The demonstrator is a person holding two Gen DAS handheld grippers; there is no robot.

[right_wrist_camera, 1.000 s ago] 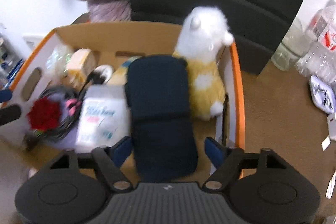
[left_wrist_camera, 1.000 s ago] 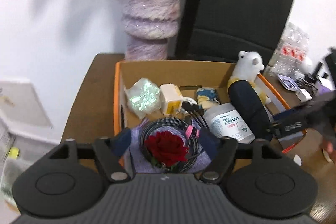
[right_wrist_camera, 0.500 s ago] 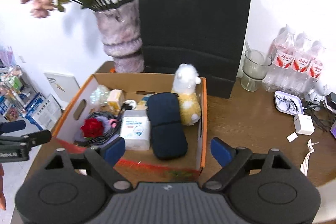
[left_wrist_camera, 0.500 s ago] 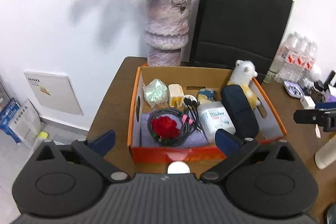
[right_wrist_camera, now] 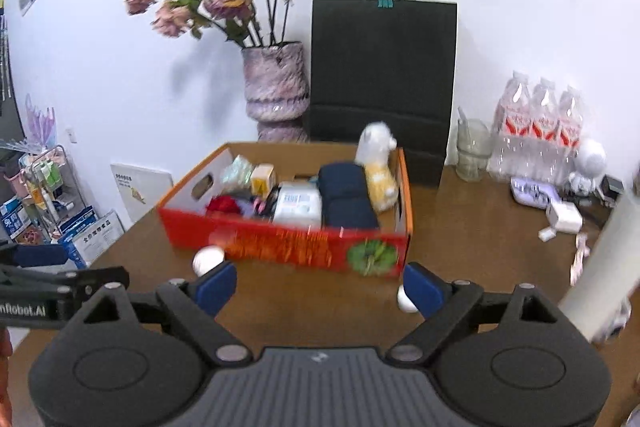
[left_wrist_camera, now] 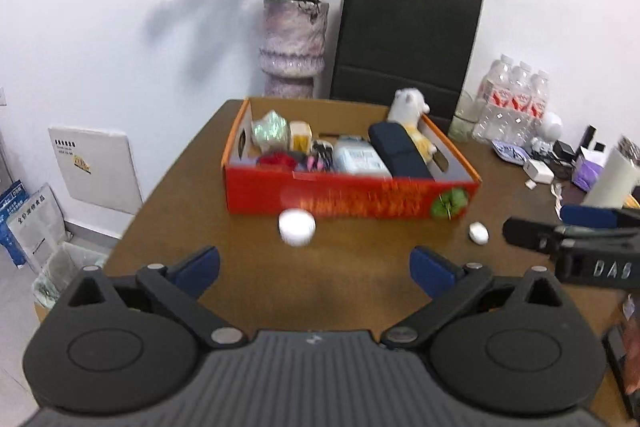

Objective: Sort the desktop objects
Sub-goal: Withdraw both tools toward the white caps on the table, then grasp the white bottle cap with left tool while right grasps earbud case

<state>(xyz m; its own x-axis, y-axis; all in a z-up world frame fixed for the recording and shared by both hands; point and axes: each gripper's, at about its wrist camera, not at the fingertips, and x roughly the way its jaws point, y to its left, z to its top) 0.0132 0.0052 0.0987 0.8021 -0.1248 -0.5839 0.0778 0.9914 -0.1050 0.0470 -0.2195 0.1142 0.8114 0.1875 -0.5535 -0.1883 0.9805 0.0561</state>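
Observation:
An orange cardboard box (left_wrist_camera: 352, 197) (right_wrist_camera: 288, 247) stands on the brown table. In it lie a red rose (left_wrist_camera: 276, 159), a dark blue case (left_wrist_camera: 402, 151) (right_wrist_camera: 346, 201), a white wipes pack (left_wrist_camera: 358, 161), a white and yellow plush toy (left_wrist_camera: 410, 111) (right_wrist_camera: 378, 155) and small items. A white round jar (left_wrist_camera: 297, 226) (right_wrist_camera: 208, 259) and a small white object (left_wrist_camera: 479, 231) (right_wrist_camera: 405, 301) lie on the table before the box. My left gripper (left_wrist_camera: 314, 269) and right gripper (right_wrist_camera: 320, 287) are open and empty, held back from the box.
A vase of dried roses (left_wrist_camera: 294, 47) and a black paper bag (left_wrist_camera: 404, 39) stand behind the box. Water bottles (right_wrist_camera: 538, 131), a glass (right_wrist_camera: 472, 155), chargers and a white cylinder (left_wrist_camera: 612, 173) crowd the table's right side. The table's left edge drops to the floor.
Both grippers have pulled back and up from inside the box, and now they are over the table in front of it. The left gripper's jaws have opened wider.

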